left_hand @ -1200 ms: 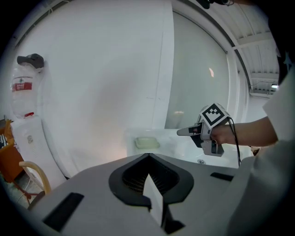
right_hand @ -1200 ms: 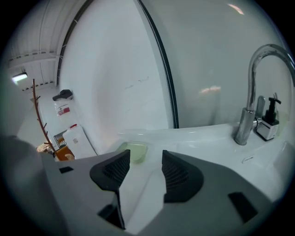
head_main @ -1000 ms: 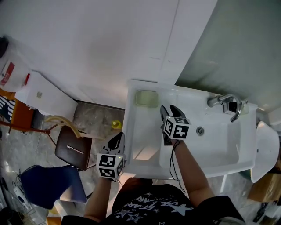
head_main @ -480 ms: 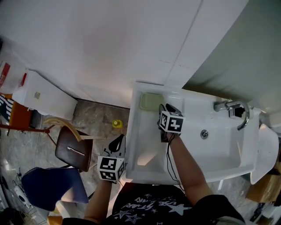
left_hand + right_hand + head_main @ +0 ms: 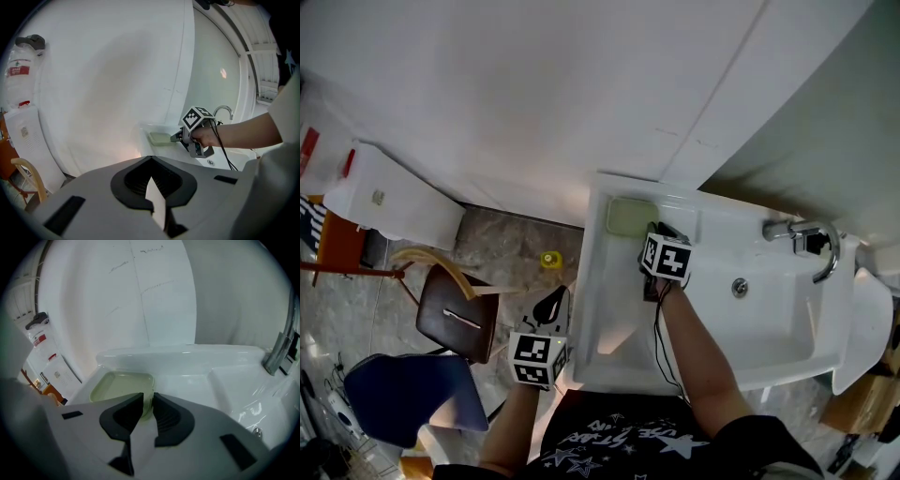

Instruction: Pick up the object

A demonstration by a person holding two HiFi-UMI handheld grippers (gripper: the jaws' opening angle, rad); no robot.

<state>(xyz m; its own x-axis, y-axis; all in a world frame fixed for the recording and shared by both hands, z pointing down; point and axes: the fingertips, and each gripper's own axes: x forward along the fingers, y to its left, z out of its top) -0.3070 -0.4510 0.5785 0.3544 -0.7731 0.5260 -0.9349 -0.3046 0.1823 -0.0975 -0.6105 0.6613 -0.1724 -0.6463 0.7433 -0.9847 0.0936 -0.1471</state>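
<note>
The dish [image 5: 631,217] is a shallow, pale green tray, rectangular with rounded corners and a raised rim, and it looks empty inside. It lies flat on the far left corner of the white sink [image 5: 591,309], on the ledge just in front of the wall. From the right gripper view the dish [image 5: 123,385] sits just beyond the jaws, with its near right corner reaching in between them. The right gripper [image 5: 148,399] is closing on that corner, and the green rim fills the narrow gap left between its two dark pads. In the head view the right gripper [image 5: 661,230] reaches across the sink's left half to the dish, with its marker cube just nearer than the jaws. The left gripper [image 5: 151,158] has its jaws together with nothing between them. The left gripper [image 5: 551,302] hangs off the sink's near left side, above the floor and well apart from the dish. A chrome faucet [image 5: 806,239] stands at the far right of the sink. On the floor to the left stands a brown chair [image 5: 455,319].
</note>
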